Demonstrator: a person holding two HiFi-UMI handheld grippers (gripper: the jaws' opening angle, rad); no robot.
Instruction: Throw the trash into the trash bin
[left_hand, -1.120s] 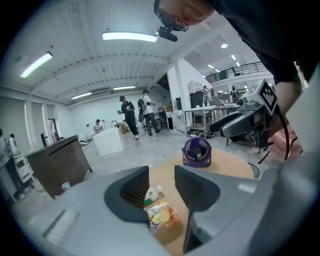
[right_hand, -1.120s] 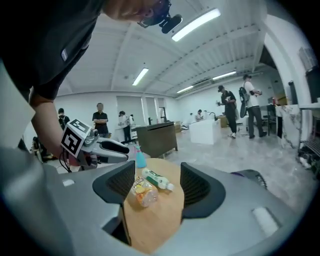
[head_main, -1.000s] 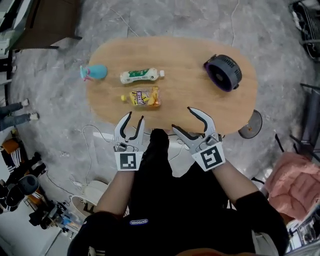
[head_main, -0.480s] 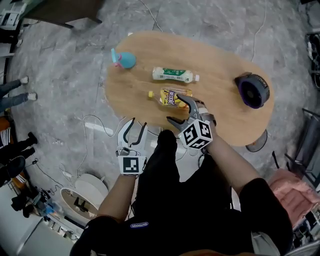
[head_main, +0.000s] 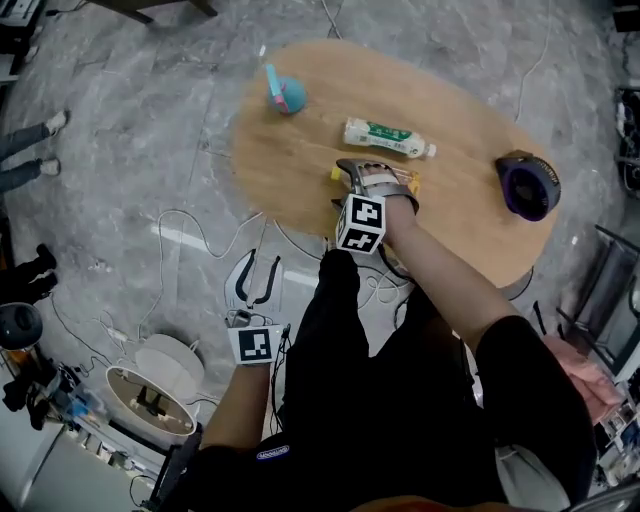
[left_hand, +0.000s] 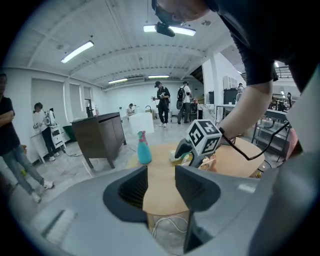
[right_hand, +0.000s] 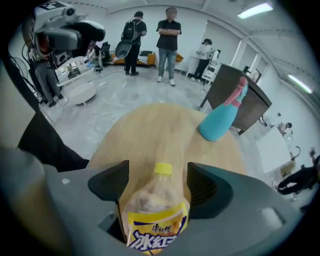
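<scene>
My right claw (right_hand: 157, 175) is dropping over the yellow-labelled bottle (right_hand: 155, 215), which is lying on its side on the wooden table (head_main: 290, 160), cap pointing away from me. The jaws are standing wide, one on each side of the bottle's shoulder, and they have just been easing inward a touch. The pads are not pressing yet, so nothing is held. I am aiming to seat deeper and take the fat, labelled part of the body instead of the tapering neck, where I reckon it could squirt out. It looks like thin, empty plastic, so I am planning a firm but slow squeeze, letting the wall give without kicking the bottle sideways. I am keeping the claw square across the bottle's length. My left claw (head_main: 257, 272) is hanging low beside my leg, jaws apart with nothing in them. The green-labelled bottle (head_main: 388, 137) is lying well clear further back on the table. The white round bin (head_main: 150, 395) is sitting on the floor by my left side, so once gripped I am lifting straight up before swinging over.
</scene>
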